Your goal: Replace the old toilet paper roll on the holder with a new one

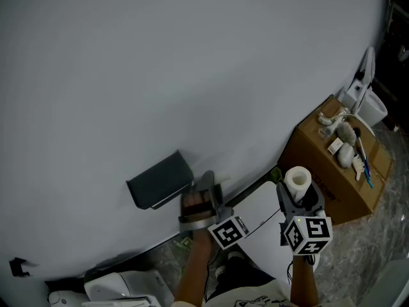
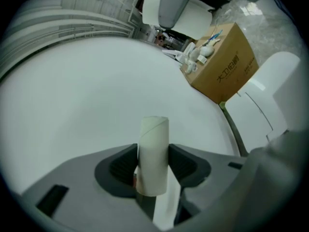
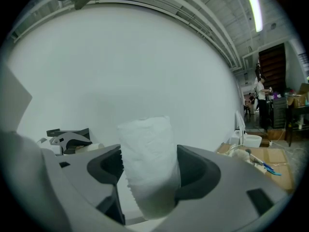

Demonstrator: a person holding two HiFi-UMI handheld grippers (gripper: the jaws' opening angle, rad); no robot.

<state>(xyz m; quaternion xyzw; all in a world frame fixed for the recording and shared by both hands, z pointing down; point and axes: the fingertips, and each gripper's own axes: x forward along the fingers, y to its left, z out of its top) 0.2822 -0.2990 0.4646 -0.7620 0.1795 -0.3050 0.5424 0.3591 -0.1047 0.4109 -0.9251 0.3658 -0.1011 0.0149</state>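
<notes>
On the white wall (image 1: pixel 192 75) in the head view sits a dark holder (image 1: pixel 160 181), and the left gripper (image 1: pixel 206 194) is just to the right of it, close to the wall. In the left gripper view, the left gripper is clenched on a bare cardboard tube (image 2: pixel 154 144): the 2 jaws press on its 2 sides, the tube stands almost upright between them, and a pale strip hangs under it. The right gripper (image 3: pixel 149 170) is more to the right in the head view, apart from the wall. It grasps a new toilet paper roll (image 3: pixel 147 149), which fills the gap between its jaws and stands upright. In the head view this roll (image 1: pixel 298 180) shows its round top with the hole. Each gripper carries 1 cube with square markers, nearest to the person. Behind the right gripper, against the wall, stands a brown cardboard box (image 1: pixel 319 165) with several small objects on its top, too small to name. The same box (image 2: pixel 227 66) also appears in the left gripper view, at the upper right
</notes>
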